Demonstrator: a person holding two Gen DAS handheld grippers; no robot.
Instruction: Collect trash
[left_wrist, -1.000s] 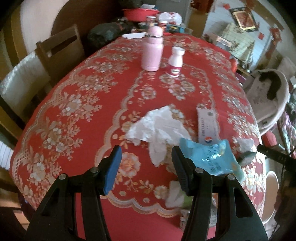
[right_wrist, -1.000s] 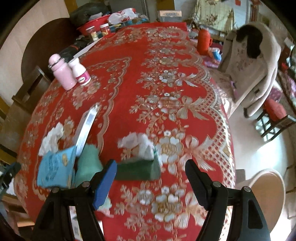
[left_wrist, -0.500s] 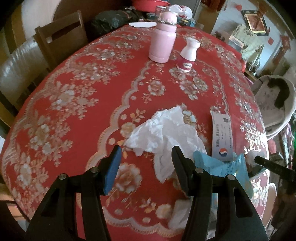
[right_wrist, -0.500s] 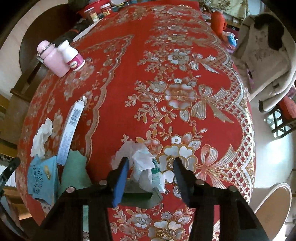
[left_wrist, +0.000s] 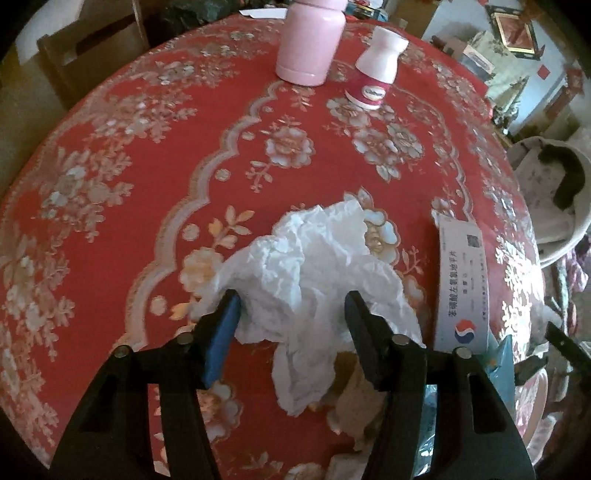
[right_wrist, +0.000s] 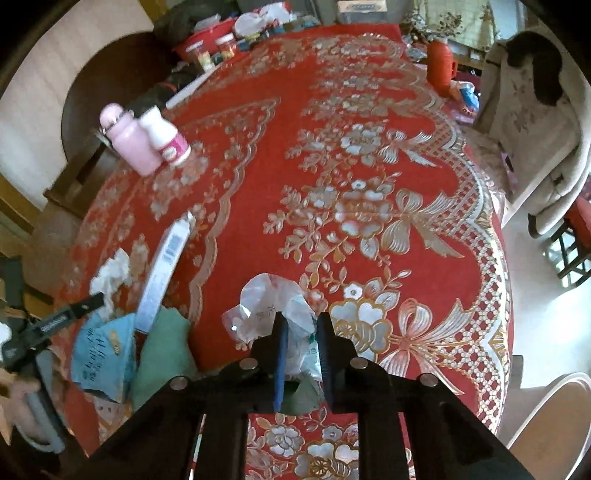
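Observation:
A crumpled white tissue (left_wrist: 314, 273) lies on the red floral tablecloth (left_wrist: 122, 206). My left gripper (left_wrist: 291, 317) straddles it and its jaws are closing. The tissue is between the blue pad (left_wrist: 221, 332) and the black finger, and neither visibly squeezes it. My right gripper (right_wrist: 301, 338) is shut on a crumpled clear plastic wrapper (right_wrist: 266, 299) with green print, near the table's front edge. In the right wrist view the tissue (right_wrist: 110, 271) shows at far left, with a left fingertip (right_wrist: 77, 308) against it.
A white medicine box (left_wrist: 461, 284), a blue snack packet (right_wrist: 101, 350) and a green wad (right_wrist: 162, 350) lie close by. A pink flask (left_wrist: 310, 37) and a small white bottle (left_wrist: 376, 70) stand farther back. A chair with a coat (right_wrist: 528, 110) is on the right.
My left gripper came down over the tissue and its jaws narrowed around it. My right gripper went from wide open to shut on the plastic wrapper.

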